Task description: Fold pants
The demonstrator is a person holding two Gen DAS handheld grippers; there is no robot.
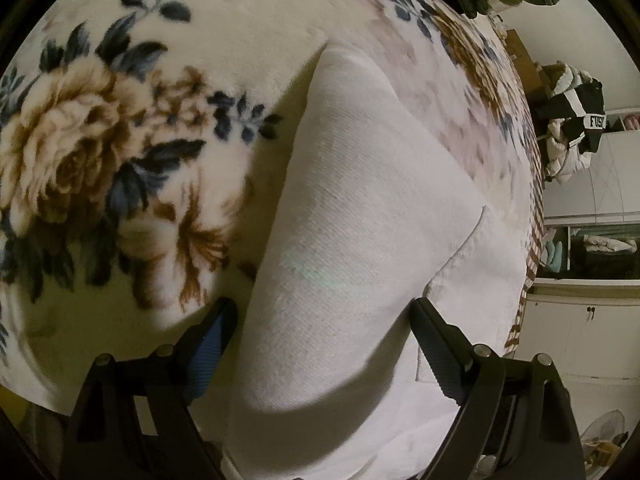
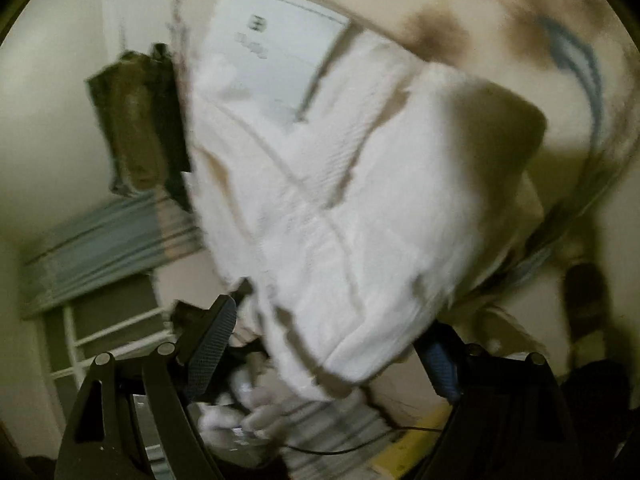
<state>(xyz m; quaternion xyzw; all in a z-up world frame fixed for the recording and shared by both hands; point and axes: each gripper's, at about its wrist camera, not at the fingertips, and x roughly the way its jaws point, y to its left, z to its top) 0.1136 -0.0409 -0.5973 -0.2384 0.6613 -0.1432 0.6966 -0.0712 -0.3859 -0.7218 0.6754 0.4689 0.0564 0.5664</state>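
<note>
The white pants lie on a floral blanket, with a folded leg rising toward me and a pocket edge at the right. My left gripper is open, its fingers either side of the cloth. In the blurred right wrist view the white pants lie bunched, with a white label patch near their top. My right gripper is open, its jaws wide apart around the near edge of the cloth.
The bed's right edge falls off toward white cabinets and a pile of clothes. In the right wrist view a dark folded item lies left of the pants, with a white rack and striped cloth below it.
</note>
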